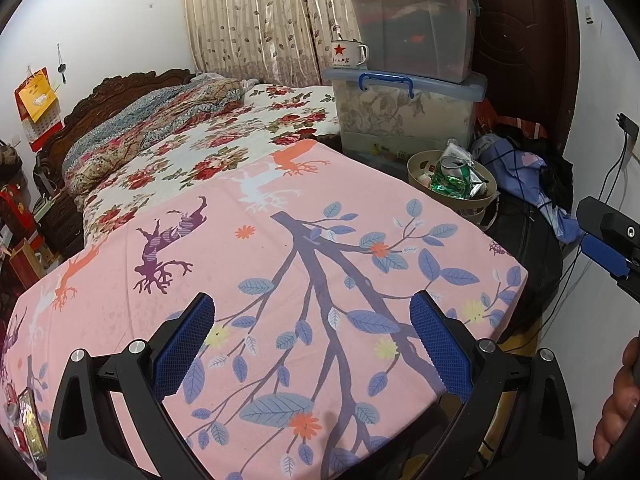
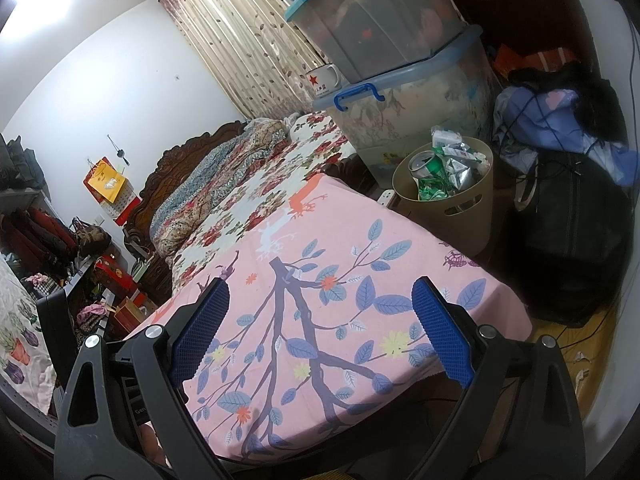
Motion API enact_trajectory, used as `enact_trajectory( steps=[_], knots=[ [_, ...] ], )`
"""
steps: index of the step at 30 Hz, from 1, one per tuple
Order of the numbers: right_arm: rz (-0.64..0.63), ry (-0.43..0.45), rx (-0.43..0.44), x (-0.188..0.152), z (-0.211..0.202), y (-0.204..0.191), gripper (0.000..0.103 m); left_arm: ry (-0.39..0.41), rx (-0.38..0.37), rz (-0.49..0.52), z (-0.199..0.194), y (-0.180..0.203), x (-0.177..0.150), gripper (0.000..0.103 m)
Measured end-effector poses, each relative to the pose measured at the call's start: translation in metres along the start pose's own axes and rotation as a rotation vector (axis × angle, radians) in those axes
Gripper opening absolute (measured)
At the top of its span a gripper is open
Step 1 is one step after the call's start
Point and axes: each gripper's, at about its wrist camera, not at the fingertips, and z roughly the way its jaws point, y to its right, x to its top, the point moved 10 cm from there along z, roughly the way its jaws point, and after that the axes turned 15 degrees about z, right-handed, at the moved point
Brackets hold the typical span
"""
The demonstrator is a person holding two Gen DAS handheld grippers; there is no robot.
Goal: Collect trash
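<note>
A beige round bin (image 1: 460, 196) (image 2: 460, 208) stands past the far right corner of the pink tree-print table (image 1: 280, 280) (image 2: 320, 300). It holds a green can (image 1: 450, 170) (image 2: 426, 166), crumpled green and silver wrappers (image 2: 460, 168) and white paper. My left gripper (image 1: 312, 344) hovers open over the near part of the pink cloth, nothing between its blue pads. My right gripper (image 2: 320, 328) is also open and empty above the cloth, with the bin ahead to its right. The other gripper's body (image 1: 608, 236) shows at the right edge of the left wrist view.
Two stacked clear storage boxes (image 1: 408, 64) (image 2: 400, 60) with a white star mug (image 1: 348, 54) stand behind the bin. A floral bed (image 1: 208, 152) lies left. A black bag (image 2: 572, 240) and purple cloth (image 2: 560, 120) sit right of the bin. A hand (image 1: 620, 400) is at the right edge.
</note>
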Motion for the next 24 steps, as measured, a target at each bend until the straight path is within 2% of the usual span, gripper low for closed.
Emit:
enact_trajectory(
  steps=[24],
  knots=[
    [-0.001,0.001,0.000,0.0001,-0.0005,-0.0012,0.092,-0.001,0.000,0.003,0.0003,-0.0008,-0.0002,0.094]
  ],
)
